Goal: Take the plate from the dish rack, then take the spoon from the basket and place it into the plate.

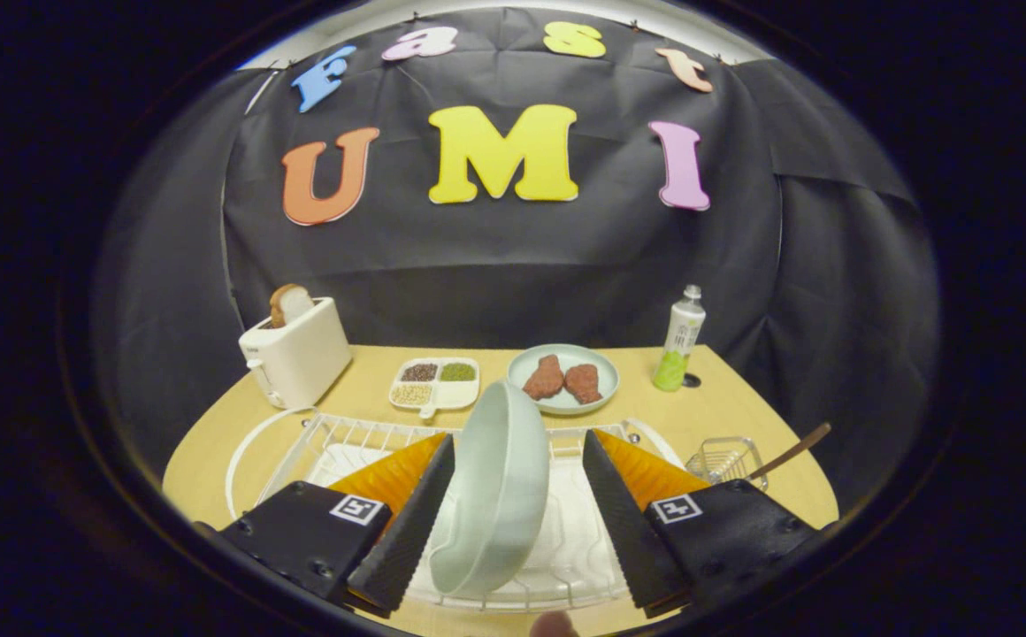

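Plate (497,491) stands on edge in the dish rack (336,438), between the gripper (517,522) fingers. Fingers wide, a gap on the right; left one may touch the rim, cannot tell. Advice: centre, close evenly on the rim, lift straight. Spoon (792,453) waits in basket (725,460), right of the rack.

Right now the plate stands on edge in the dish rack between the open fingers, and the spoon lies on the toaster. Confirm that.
Wrong on the spoon: the gripper view shows it in the basket. The plate does stand in the dish rack between the hand-held gripper's open fingers.
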Tool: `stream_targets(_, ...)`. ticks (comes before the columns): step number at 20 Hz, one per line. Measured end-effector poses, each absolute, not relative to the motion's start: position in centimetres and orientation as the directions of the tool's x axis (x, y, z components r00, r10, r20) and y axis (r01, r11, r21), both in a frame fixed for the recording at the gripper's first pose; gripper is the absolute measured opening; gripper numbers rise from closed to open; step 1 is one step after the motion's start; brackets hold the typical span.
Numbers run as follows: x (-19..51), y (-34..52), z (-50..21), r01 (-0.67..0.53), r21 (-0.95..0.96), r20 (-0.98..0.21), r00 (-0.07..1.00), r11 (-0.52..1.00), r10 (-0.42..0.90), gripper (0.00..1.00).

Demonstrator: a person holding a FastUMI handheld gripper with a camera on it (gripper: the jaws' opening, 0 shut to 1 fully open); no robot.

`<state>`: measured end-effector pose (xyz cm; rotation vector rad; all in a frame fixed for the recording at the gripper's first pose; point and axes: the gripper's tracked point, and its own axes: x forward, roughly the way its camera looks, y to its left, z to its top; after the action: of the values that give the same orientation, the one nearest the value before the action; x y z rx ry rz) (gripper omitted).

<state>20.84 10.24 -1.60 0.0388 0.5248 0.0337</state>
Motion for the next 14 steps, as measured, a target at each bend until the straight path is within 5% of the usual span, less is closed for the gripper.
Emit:
stream_targets(2, 21.0, 10.3, -2.8, 0.010, 0.088, -0.549, 0.835, 0.996, 0.040, 0.85)
stream_targets(5, 20.9, 11.0, -3.9, 0.027, 0.138, -0.601, 0.797, 0.990, 0.062, 0.50)
stream_targets(7, 21.0, 10.8, -3.9, 0.053, 0.121, -0.605, 0.796, 0.991, 0.031, 0.42)
stream_targets(14, 20.7, 11.8, -2.6, 0.086, -0.024, -0.598, 0.797, 0.996, -0.084, 0.36)
